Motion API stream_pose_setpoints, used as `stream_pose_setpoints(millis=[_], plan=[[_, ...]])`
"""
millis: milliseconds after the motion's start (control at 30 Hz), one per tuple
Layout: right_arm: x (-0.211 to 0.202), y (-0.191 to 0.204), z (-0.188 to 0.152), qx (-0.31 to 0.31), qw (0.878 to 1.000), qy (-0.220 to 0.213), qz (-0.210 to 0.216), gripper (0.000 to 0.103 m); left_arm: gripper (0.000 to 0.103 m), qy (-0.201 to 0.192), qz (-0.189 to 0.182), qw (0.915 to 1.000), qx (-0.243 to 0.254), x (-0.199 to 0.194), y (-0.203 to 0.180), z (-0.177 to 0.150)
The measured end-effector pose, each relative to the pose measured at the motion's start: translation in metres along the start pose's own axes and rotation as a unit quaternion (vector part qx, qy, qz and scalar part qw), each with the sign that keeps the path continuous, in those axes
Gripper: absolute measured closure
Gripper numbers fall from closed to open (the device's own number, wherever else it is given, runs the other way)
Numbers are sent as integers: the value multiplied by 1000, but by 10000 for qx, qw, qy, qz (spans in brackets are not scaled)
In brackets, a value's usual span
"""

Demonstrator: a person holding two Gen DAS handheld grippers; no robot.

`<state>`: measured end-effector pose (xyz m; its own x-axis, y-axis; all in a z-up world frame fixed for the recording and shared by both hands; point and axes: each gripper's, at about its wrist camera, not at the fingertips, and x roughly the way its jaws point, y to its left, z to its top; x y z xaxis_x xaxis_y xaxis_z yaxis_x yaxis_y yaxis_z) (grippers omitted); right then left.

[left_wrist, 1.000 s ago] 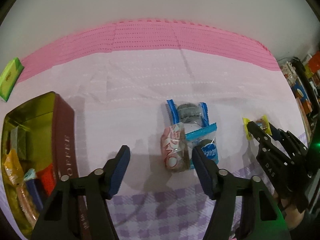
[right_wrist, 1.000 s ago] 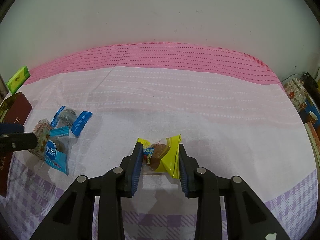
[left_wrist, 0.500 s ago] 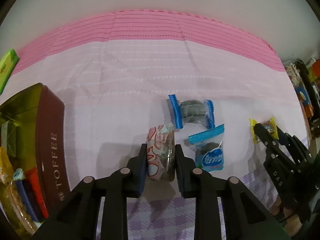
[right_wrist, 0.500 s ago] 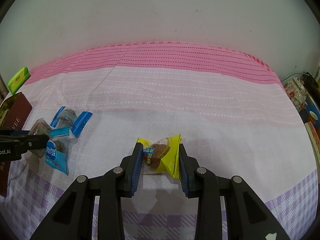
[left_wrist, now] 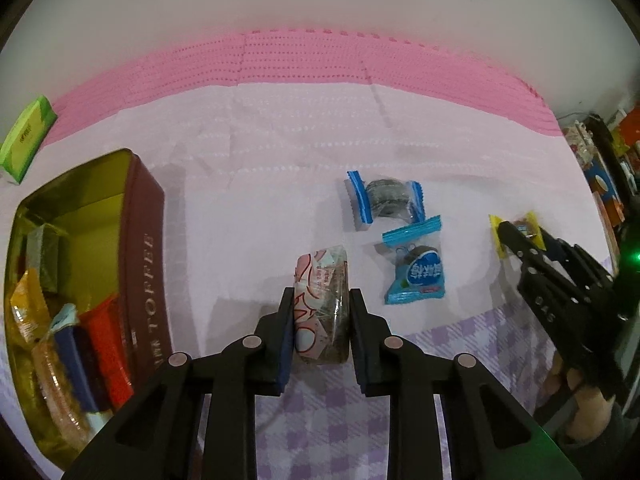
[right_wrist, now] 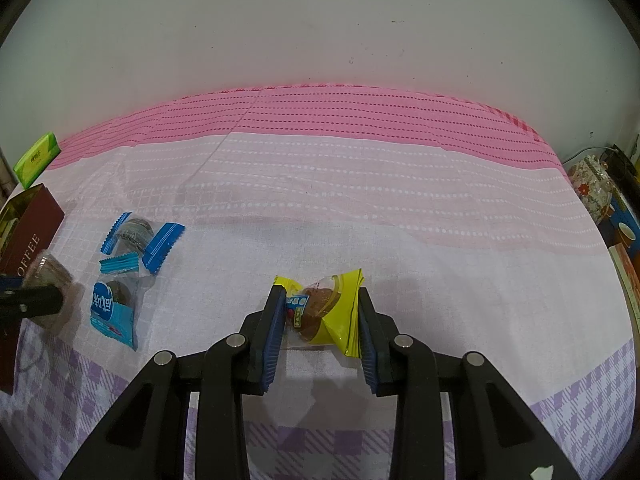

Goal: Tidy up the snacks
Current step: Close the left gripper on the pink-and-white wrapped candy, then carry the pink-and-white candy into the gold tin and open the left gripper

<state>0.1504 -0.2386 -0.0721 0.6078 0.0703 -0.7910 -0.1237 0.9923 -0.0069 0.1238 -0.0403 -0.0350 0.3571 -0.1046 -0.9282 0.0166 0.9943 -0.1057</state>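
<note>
My left gripper point(left_wrist: 320, 316) is shut on a pink-and-white wrapped snack point(left_wrist: 322, 304) and holds it just above the cloth, right of the open toffee tin point(left_wrist: 146, 248), which holds several snacks. Two blue-wrapped snacks lie on the cloth to the right: one with a clear middle point(left_wrist: 386, 200) and one with a blue label point(left_wrist: 418, 268). My right gripper point(right_wrist: 320, 320) is shut on a yellow wrapped snack point(right_wrist: 324, 308); it also shows in the left wrist view point(left_wrist: 516, 228). The right wrist view shows the blue snacks point(right_wrist: 138, 236) and the tin point(right_wrist: 32, 236) at left.
A green packet point(left_wrist: 26, 140) lies at the far left near the wall. The pink and lilac tablecloth point(right_wrist: 360, 184) covers the table up to the white wall. Boxes and a patterned container point(right_wrist: 592, 188) crowd the right edge.
My left gripper moved onto the pink-and-white snack, closed on it and has lifted it slightly toward the tin. The right gripper stayed shut on the yellow snack without moving.
</note>
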Motion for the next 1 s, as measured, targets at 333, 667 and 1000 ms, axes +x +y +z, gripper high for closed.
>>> stream_pose_setpoints(millis=[333,667,1000], plan=[[0,0,0,-2,10000,0,-1,72,78,-306,26,9995,-61,-45,20,6],[0,0,0,-6,10000,0,2,71,78,-465,827,9934,-638,-58,108,25],[0,0,0,-11,10000,0,2,71,78,-240,1184,9886,-901,-34,160,27]])
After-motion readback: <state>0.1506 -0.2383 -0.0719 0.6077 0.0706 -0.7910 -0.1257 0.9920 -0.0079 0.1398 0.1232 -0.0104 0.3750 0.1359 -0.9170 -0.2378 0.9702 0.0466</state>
